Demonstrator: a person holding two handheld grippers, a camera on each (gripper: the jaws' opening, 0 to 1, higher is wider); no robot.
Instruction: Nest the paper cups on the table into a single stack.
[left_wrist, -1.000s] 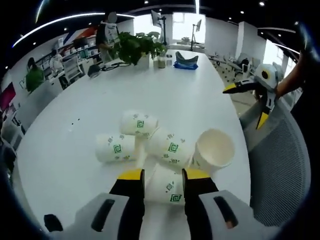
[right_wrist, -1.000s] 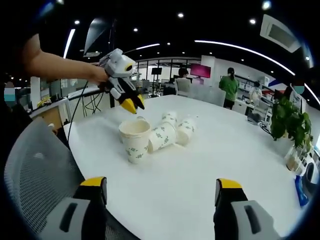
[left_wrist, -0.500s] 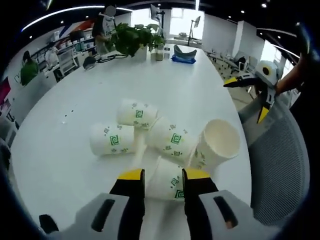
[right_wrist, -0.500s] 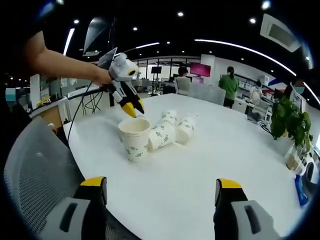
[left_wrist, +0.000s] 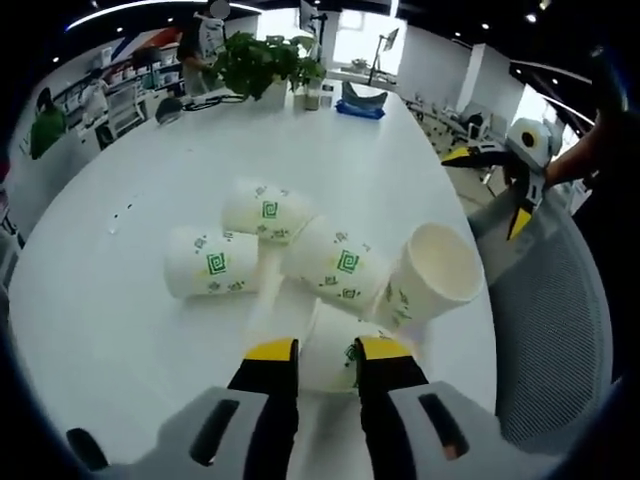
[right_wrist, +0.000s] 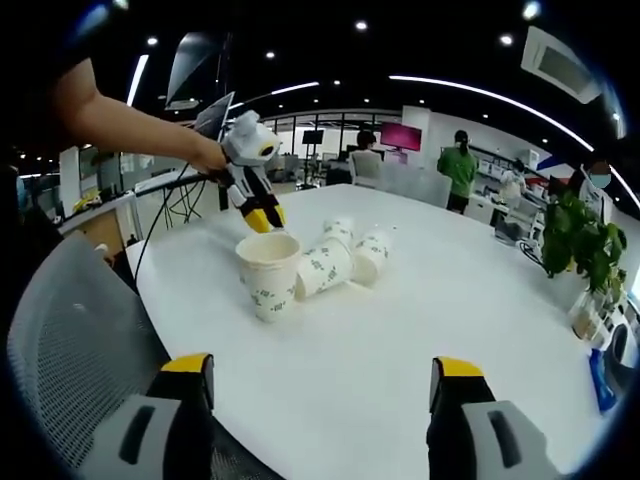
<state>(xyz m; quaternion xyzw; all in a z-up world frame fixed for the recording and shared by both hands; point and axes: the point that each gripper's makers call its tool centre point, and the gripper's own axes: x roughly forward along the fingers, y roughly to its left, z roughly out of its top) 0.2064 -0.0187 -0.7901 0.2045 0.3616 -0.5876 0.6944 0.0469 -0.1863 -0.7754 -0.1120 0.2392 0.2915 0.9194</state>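
Five white paper cups printed with small green square logos sit bunched close to one edge of a large white bench (left_wrist: 120, 300), beside a grey mesh office chair (left_wrist: 545, 320). One upright paper cup (left_wrist: 432, 275) stands mouth-up at the edge side of the bunch. Three more lie on their sides: a far tipped cup (left_wrist: 262, 212), a tipped cup lying alone (left_wrist: 208, 273) beside it, and a middle tipped cup (left_wrist: 335, 270) touching the upright one.

The left tongs (left_wrist: 327, 352) have their yellow-tipped jaws drawn in around the nearest tipped paper cup (left_wrist: 332, 345), one jaw on each flank; it looks gripped, though contact is hard to confirm.

The right tongs (right_wrist: 325, 385) hang over bare bench near the edge, jaws spread wide and holding nothing, well apart from the cups.

A potted green plant (left_wrist: 258, 62) stands at the far end of the bench.

The likely risks: thin paper walls may crumple if the jaws squeeze too hard, and lifting the gripped cup may nudge the touching neighbours, rolling one toward the edge or toppling the upright cup.
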